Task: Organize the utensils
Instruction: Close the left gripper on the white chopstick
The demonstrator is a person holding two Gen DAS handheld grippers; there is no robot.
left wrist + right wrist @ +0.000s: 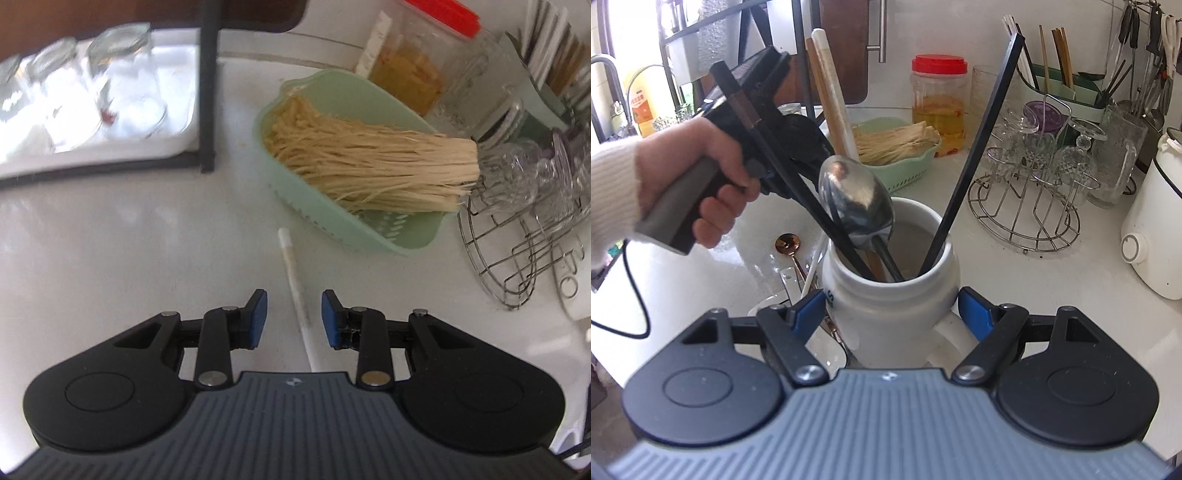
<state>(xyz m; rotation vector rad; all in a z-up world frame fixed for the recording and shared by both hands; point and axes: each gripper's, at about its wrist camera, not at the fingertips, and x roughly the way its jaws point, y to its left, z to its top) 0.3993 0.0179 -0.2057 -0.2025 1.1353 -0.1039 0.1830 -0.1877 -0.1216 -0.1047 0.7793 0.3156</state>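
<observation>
In the left wrist view my left gripper is open, its blue pads on either side of a white chopstick that runs under it; nothing is gripped. In the right wrist view my right gripper is shut on a white ceramic jar, blue pads against its sides. The jar holds a steel spoon, black chopsticks, a white chopstick and a wooden one. The left gripper body, held by a hand, hovers left of the jar. A copper spoon lies on a white dish left of the jar.
A green basket of enoki mushrooms sits ahead of the left gripper. A wire rack with upturned glasses stands right of the jar. A red-lidded jar, a chopstick holder and a white appliance are nearby. A tray of glasses lies far left.
</observation>
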